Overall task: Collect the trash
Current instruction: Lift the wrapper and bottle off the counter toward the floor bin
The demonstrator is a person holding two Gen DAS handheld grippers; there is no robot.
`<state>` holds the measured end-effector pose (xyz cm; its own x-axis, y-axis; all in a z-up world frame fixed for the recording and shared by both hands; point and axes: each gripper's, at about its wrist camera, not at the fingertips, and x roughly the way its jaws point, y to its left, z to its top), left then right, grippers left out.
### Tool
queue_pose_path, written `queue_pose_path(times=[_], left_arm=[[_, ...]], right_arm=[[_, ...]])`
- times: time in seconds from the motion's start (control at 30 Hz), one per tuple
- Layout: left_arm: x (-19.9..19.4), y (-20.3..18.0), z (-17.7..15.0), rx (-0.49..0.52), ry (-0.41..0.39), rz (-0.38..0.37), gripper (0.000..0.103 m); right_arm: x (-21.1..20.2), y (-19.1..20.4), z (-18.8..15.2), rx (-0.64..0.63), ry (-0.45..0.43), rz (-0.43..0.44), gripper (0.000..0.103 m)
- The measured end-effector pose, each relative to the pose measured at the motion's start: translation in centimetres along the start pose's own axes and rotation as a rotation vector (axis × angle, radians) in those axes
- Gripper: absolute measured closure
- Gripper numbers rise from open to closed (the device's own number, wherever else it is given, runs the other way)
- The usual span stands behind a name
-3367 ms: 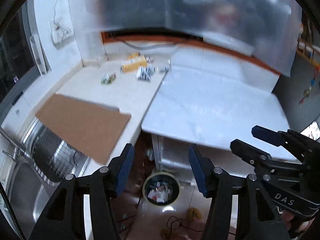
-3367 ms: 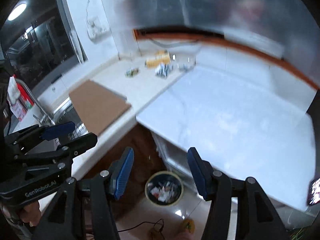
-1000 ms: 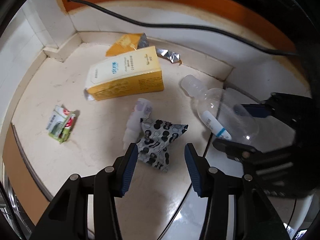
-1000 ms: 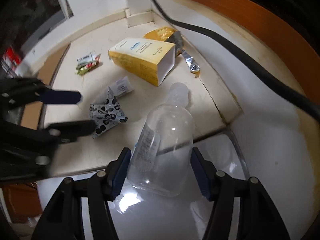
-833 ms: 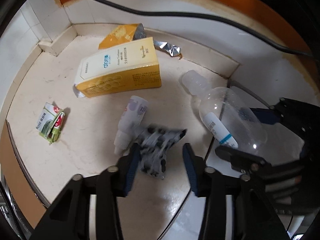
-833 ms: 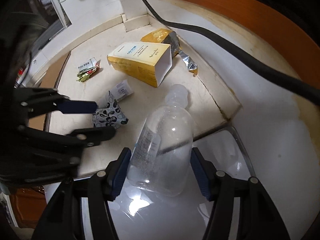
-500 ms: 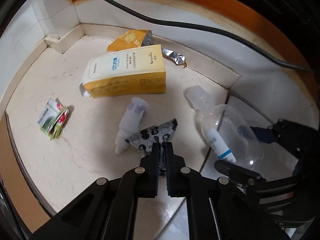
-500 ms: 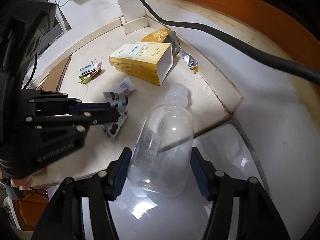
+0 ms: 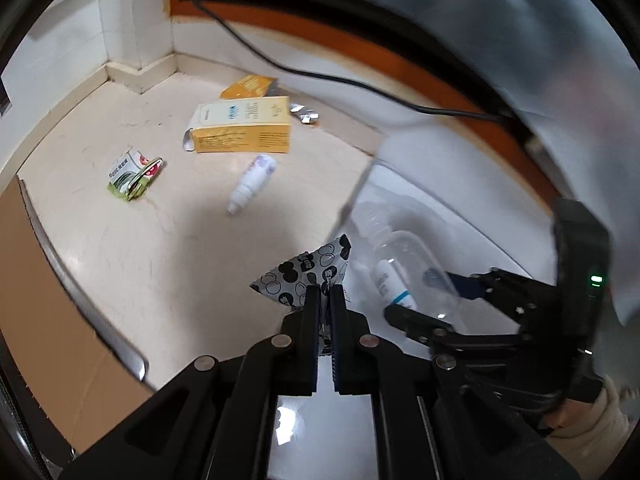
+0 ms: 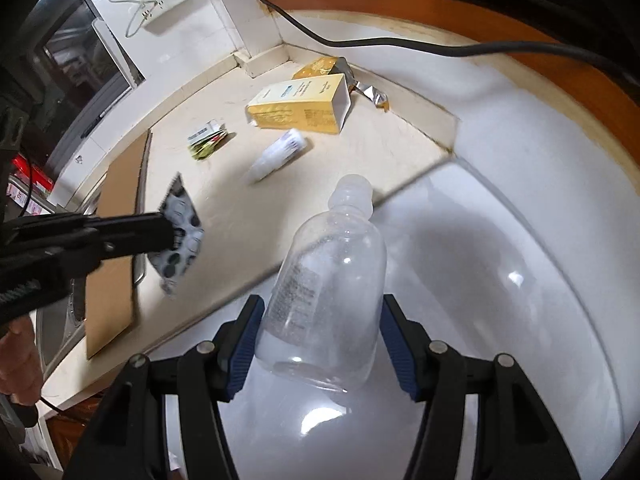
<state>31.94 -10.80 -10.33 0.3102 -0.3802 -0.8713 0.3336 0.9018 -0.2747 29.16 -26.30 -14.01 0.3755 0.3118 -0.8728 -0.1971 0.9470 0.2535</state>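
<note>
Now we have both pieces lifted off the worktop (image 9: 168,248), the left tool (image 9: 324,300) newly clenched on the spotted wrapper (image 9: 304,276) and the right tool (image 10: 320,344) gripping the clear plastic bottle (image 10: 328,288), so both can go binward

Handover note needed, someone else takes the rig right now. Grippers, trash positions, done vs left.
Left gripper: shut on the spotted wrapper, lifted off the counter.
Right gripper: shut on the clear plastic bottle, also lifted.
On the counter near the corner: yellow carton, small white bottle, green crumpled packet, orange foil packet behind the carton.
Done: two items picked up.
Left: bin both (no bin in view), then collect the other four.
</note>
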Motion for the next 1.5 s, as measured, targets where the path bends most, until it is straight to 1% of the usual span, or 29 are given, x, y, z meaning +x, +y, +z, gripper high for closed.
queue_pose_path(times=[0.13, 0.23, 0.27, 0.43, 0.57, 0.7, 0.8, 0.87, 0.97, 1.1, 1.17, 1.23, 1.33, 1.5], left_arm=[[-4.1, -1.5, -4.0, 0.054, -0.024, -0.05, 0.101], [-7.4, -2.3, -7.8, 0.095, -0.026, -0.092, 0.101], [-8.0, -2.4, -8.5, 0.107, -0.026, -0.098, 0.101], [-12.5, -2.5, -14.3, 0.171, -0.043, -0.118, 0.101], [-15.3, -1.6, -18.6, 0.18, -0.036, -0.14, 0.101], [-17.1, -0.6, -21.8, 0.191, -0.028, -0.15, 0.101], [-17.8, 0.1, -23.9, 0.193, -0.021, -0.143, 0.101], [-17.8, 0.6, -25.4, 0.189, -0.018, -0.12, 0.101], [-17.1, 1.4, -27.0, 0.18, -0.013, -0.065, 0.101], [-14.4, 2.8, -28.9, 0.14, 0.019, -0.003, 0.101], [-12.6, 3.7, -30.0, 0.117, 0.033, 0.034, 0.101], [-10.8, 4.2, -30.8, 0.106, 0.041, 0.055, 0.101], [-7.0, 4.9, -32.3, 0.103, 0.05, 0.09, 0.101], [0.8, 7.4, -34.9, 0.042, 0.1, 0.126, 0.1]], right_arm=[[-3.4, 2.5, -3.7, 0.048, -0.038, -0.038, 0.044], [-5.7, 4.6, -6.3, 0.082, -0.076, -0.049, 0.044], [-6.7, 5.8, -7.6, 0.095, -0.094, -0.051, 0.044], [-9.7, 10.3, -12.6, 0.123, -0.128, -0.052, 0.044], [-10.9, 14.6, -16.8, 0.131, -0.128, -0.049, 0.044], [-11.4, 17.7, -19.7, 0.129, -0.118, -0.043, 0.044], [-11.4, 19.6, -21.6, 0.122, -0.101, -0.038, 0.044], [-11.1, 20.4, -22.7, 0.118, -0.087, -0.02, 0.044], [-10.1, 20.8, -24.0, 0.118, -0.066, -0.002, 0.044], [-7.9, 20.9, -25.8, 0.119, -0.032, 0.011, 0.044], [-5.9, 20.9, -26.8, 0.084, -0.013, -0.026, 0.044], [-3.9, 20.8, -27.8, 0.051, -0.003, -0.059, 0.044], [0.1, 19.6, -29.3, 0.051, 0.04, -0.055, 0.044], [7.2, 17.9, -32.3, 0.048, 0.121, -0.069, 0.044]])
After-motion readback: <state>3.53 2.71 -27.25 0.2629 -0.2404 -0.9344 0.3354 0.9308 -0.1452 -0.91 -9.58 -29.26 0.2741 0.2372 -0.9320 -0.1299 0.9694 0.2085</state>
